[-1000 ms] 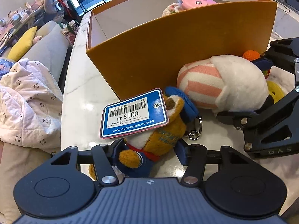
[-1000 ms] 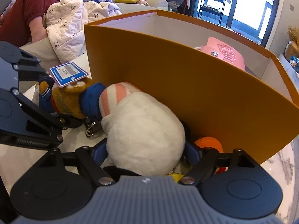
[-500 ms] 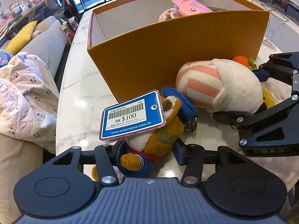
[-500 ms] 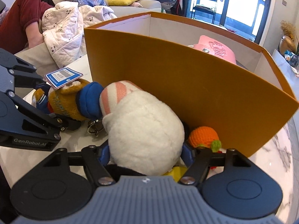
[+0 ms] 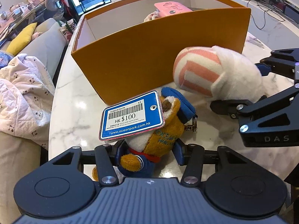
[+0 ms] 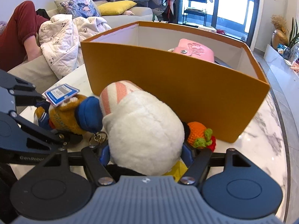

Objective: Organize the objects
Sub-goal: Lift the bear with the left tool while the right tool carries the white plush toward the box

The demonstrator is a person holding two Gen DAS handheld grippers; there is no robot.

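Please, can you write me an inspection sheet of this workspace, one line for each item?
Surface: white marble table, bare patches glossy.
Job's things: brown plush keychain with blue price tag; white plush with pink stripes; orange box holding a pink pouch.
Clutter: crocheted orange beside the box.
Grippers: left gripper shut on the keychain; right gripper shut on the white plush.
Cables: black cables on the far table edge.
Surroundings: sofa with white blanket, yellow cushion.
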